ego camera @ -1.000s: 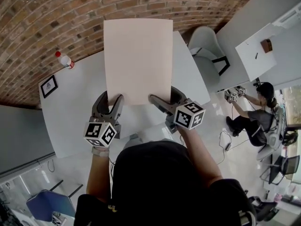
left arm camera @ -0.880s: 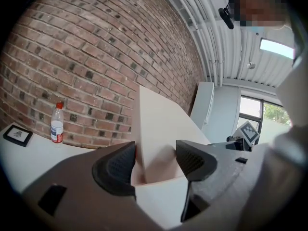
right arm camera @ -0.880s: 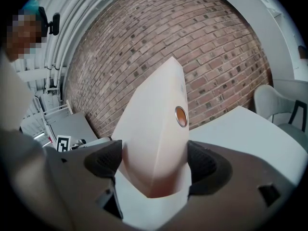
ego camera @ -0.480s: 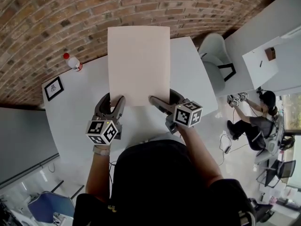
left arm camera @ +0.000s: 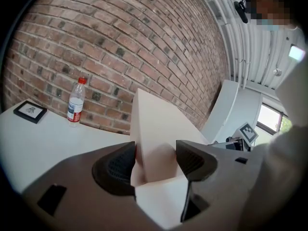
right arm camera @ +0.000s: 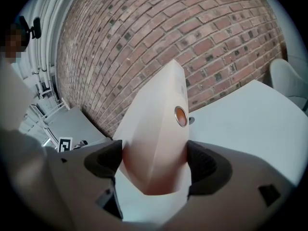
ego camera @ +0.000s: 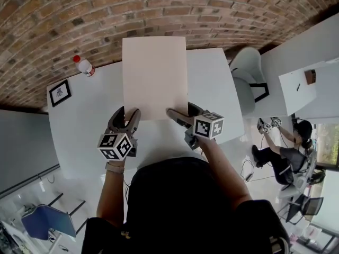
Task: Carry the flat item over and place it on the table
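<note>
The flat item is a pale cream board, held level over the white table with its far edge toward the brick wall. My left gripper is shut on its near left corner, and my right gripper is shut on its near right corner. In the left gripper view the board runs out from between the jaws of the left gripper. The right gripper view shows the board filling the gap of the right gripper. I cannot tell whether the board touches the tabletop.
A red-capped water bottle stands at the table's far left by the brick wall, with a small black picture frame nearer the left edge. A white chair stands right of the table. A person crouches on the floor farther right.
The board and both grippers have come further in over the table and sit lower in the head view. Both grips are unchanged.
</note>
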The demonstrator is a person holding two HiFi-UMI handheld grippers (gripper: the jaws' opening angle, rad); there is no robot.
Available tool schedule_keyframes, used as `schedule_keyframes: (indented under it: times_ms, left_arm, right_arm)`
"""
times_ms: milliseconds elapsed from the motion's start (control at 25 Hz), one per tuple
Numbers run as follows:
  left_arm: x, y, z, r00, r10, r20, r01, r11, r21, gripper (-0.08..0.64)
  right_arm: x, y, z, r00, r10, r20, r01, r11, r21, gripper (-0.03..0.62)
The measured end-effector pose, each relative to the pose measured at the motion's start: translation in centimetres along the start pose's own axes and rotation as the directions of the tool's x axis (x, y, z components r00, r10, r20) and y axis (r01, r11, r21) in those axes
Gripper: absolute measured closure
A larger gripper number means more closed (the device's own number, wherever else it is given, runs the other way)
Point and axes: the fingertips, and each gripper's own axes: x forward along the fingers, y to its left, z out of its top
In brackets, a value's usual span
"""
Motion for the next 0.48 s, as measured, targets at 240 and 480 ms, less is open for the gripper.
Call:
schedule_keyframes:
  times_ms: [240,480]
  left_arm:
    - [2.2,1.1,-1.9,0.998,0.055,-0.032,-0.057,0.996,-0.064,0.299]
    - [4.4,2.4,-3.1,0.993,0.099,-0.063,-0.105,0.990,-0.092,0.299]
  right_arm:
    - [1.8,-2.8,0.3,0.997,0.018,-0.075,-0.017,1.000,0.007,0.161]
    - [3.9,-5.2,0.3,0.991,0.035,-0.130,-0.030,0.999,0.037,0.161]
